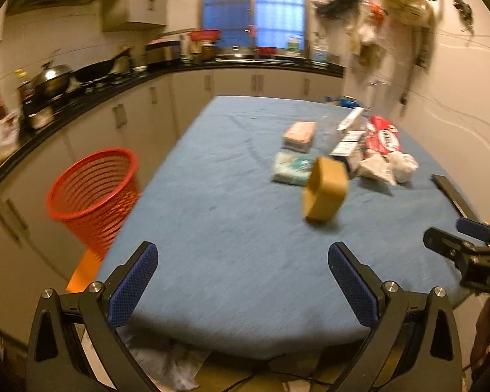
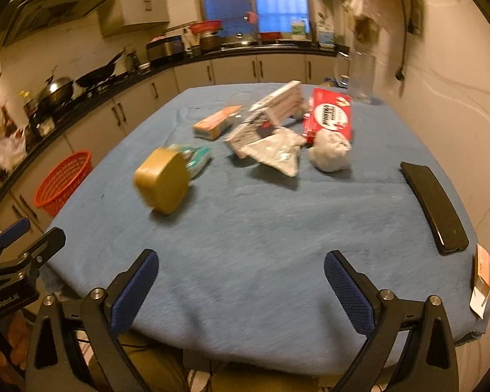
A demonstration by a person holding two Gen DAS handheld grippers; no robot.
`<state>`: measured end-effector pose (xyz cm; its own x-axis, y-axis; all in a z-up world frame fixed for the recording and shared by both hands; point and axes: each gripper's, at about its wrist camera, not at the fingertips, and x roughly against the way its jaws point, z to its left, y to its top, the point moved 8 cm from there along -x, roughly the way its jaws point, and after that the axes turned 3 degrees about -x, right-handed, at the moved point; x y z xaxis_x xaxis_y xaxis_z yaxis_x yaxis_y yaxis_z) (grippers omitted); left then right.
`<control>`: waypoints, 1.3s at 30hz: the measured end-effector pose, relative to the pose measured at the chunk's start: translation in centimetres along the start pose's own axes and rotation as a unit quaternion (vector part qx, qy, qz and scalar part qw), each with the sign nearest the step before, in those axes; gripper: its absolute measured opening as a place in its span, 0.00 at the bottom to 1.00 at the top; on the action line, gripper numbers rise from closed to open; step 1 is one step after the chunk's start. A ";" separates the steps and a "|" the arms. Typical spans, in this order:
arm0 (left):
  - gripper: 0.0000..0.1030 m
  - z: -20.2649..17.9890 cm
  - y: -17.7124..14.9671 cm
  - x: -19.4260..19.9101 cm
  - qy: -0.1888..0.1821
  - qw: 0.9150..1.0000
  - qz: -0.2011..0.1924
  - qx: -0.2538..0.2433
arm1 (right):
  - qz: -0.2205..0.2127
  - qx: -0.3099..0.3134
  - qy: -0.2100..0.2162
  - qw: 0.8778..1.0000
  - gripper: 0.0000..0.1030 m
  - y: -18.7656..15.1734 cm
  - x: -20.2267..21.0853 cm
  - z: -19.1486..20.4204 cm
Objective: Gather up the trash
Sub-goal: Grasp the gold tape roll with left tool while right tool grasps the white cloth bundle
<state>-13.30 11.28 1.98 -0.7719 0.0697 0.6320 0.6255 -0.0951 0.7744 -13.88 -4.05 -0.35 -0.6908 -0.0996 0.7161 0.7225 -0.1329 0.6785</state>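
Though blurred, yellow box (image 2: 162, 184) tilted on edge

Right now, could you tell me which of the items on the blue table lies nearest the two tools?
The yellow-brown block, which stands alone on the blue cloth, ahead of the cluster formed by the teal packet, the red pack and the crumpled wrappers.

We hold our left gripper (image 1: 243, 281) level, its fingers (image 1: 132, 285) spread wide with nothing between them. Our right gripper (image 2: 241, 289) sits alongside, fingers (image 2: 349, 289) equally wide, gripping nothing.
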 end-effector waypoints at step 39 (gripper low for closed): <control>0.29 -7.5 4.3 -13.0 -0.138 0.986 0.089 -0.041 | 0.038 -0.137 0.013 0.990 0.44 11.3 -12.6 -12.3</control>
<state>-1.45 2.54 -3.17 -0.5834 0.3101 0.7506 0.7280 -0.2100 0.6526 2.63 -16.39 -3.72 -0.6380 -0.1436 0.7565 0.7401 -0.3858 0.5509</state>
